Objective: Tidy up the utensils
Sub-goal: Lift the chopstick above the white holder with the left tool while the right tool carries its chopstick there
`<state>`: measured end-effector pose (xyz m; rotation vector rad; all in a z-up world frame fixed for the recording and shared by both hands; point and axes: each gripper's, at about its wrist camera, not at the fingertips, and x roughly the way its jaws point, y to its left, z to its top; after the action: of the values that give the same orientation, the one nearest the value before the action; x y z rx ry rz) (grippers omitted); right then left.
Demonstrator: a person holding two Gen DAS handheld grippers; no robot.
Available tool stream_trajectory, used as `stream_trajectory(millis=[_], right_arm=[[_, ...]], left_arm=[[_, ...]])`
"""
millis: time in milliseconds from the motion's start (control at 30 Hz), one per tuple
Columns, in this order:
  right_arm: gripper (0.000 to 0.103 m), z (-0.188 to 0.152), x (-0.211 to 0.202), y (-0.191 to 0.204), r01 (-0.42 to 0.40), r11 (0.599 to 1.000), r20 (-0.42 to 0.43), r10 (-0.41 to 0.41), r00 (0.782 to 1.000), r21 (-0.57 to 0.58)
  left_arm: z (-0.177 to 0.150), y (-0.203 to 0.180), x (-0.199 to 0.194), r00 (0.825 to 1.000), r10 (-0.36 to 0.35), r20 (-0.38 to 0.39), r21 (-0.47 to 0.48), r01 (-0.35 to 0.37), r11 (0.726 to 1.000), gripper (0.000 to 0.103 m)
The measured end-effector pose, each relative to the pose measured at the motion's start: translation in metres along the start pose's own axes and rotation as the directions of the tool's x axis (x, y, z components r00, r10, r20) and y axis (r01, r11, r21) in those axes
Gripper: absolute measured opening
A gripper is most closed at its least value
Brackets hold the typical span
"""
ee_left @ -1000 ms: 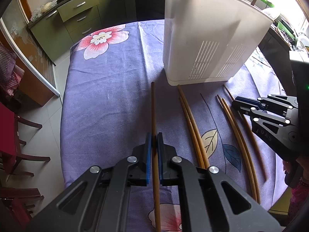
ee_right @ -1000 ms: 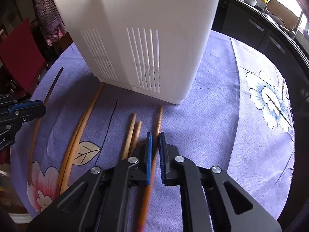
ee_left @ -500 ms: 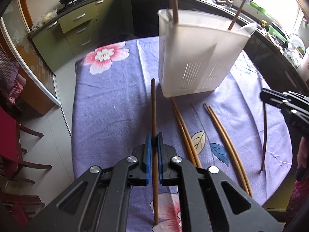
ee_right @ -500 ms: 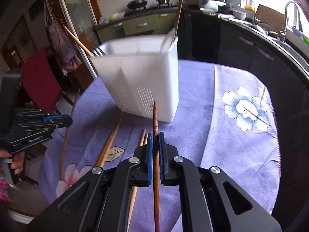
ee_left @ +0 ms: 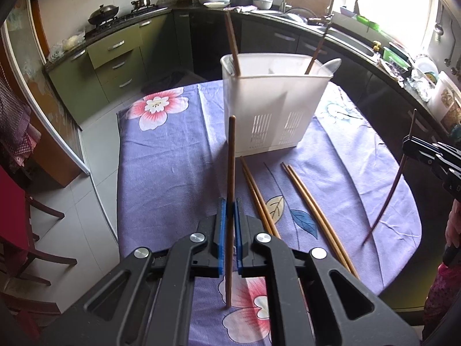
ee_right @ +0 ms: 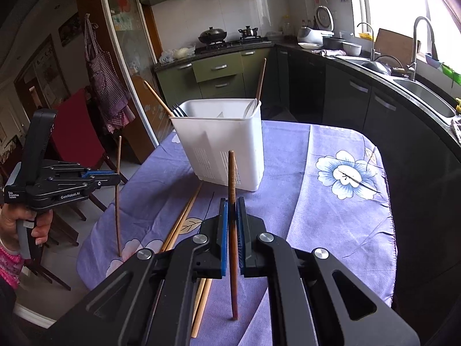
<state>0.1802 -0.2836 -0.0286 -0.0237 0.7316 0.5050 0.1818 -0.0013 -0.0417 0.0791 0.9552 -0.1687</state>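
My left gripper is shut on a light brown chopstick, held upright above the purple floral tablecloth. My right gripper is shut on a dark brown chopstick, also held upright. The white slotted utensil holder stands at the far middle of the table with chopsticks, a fork and a spoon in it. Two pairs of chopsticks lie on the cloth in front of it. The left gripper also shows in the right wrist view, the right one in the left wrist view.
Red chairs stand off the table's left side. Dark kitchen cabinets and a sink run along the right and back. The table edge is close below my right gripper.
Both grippers have lifted their chopsticks off the cloth and risen well above the table, tipping the sticks from lying flat to upright. The holder now looks farther away.
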Motion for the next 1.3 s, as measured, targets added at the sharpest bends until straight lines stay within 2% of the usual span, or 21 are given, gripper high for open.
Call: stream_trajectory(millis=[500, 867, 1000, 1300], right_arm=[[0.006, 0.013, -0.029, 0.012, 0.006, 1.000, 0.064, -0.004, 0.998, -0.017], [0.006, 0.043, -0.052, 0.025, 0.020, 0.997, 0.108, -0.013, 0.994, -0.069], [0.006, 0.055, -0.059, 0.026, 0.027, 0.997, 0.125, -0.017, 0.992, -0.077], [0.006, 0.107, -0.079, 0.022, 0.012, 0.997, 0.186, 0.001, 0.982, -0.071]], left_arm=[[0.003, -0.012, -0.033, 0.997, -0.013, 0.072, 0.021, 0.012, 1.000, 0.006], [0.043, -0.029, -0.059, 0.991, -0.071, 0.117, 0.051, 0.065, 0.997, 0.006], [0.069, -0.037, -0.080, 0.980, -0.076, 0.186, 0.069, 0.064, 0.996, 0.006], [0.134, -0.045, -0.118, 0.938, -0.067, 0.341, 0.062, 0.048, 0.997, 0.006]])
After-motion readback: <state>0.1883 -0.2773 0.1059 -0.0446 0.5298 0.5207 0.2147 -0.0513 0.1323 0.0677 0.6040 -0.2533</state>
